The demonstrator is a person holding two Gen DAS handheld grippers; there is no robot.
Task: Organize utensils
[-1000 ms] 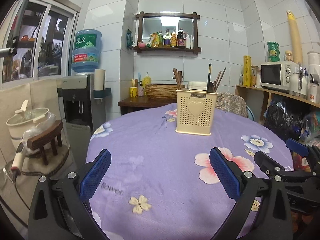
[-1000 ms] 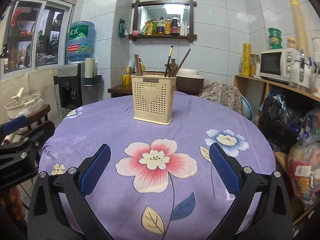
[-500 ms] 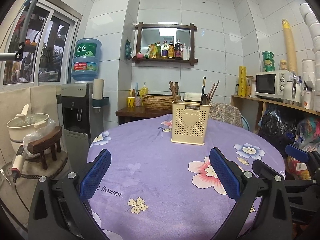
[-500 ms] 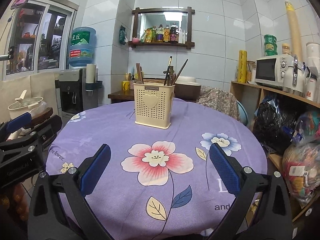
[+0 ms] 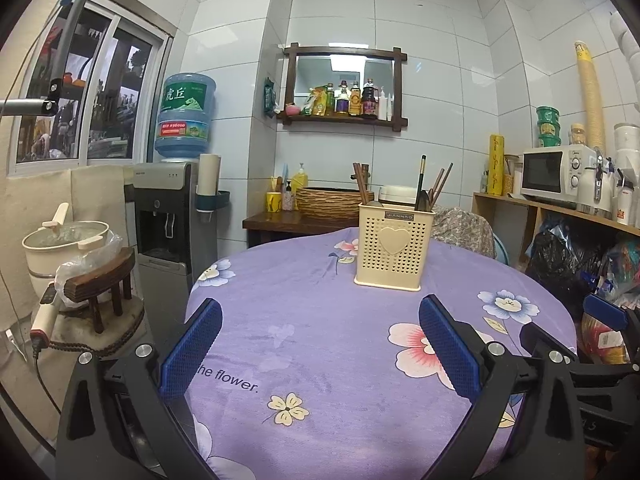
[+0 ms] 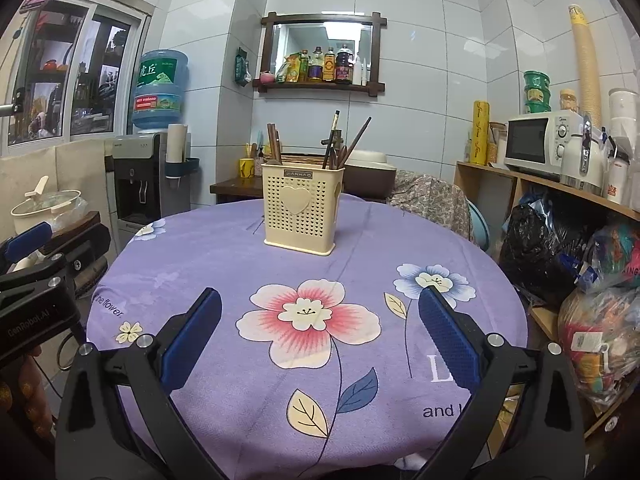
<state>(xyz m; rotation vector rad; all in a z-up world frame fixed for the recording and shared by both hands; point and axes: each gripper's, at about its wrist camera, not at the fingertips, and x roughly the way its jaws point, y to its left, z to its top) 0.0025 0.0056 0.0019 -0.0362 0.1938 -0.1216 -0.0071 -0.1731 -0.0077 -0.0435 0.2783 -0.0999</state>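
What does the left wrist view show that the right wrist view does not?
Only the left wrist view shows the right gripper at its right edge, and the whole "the flower." print. Only the right wrist view shows the left gripper at its left edge, and the big pink flower unobstructed. Both show the cream perforated plastic utensil holder with upright utensils on the purple floral tablecloth, and open, empty fingers.
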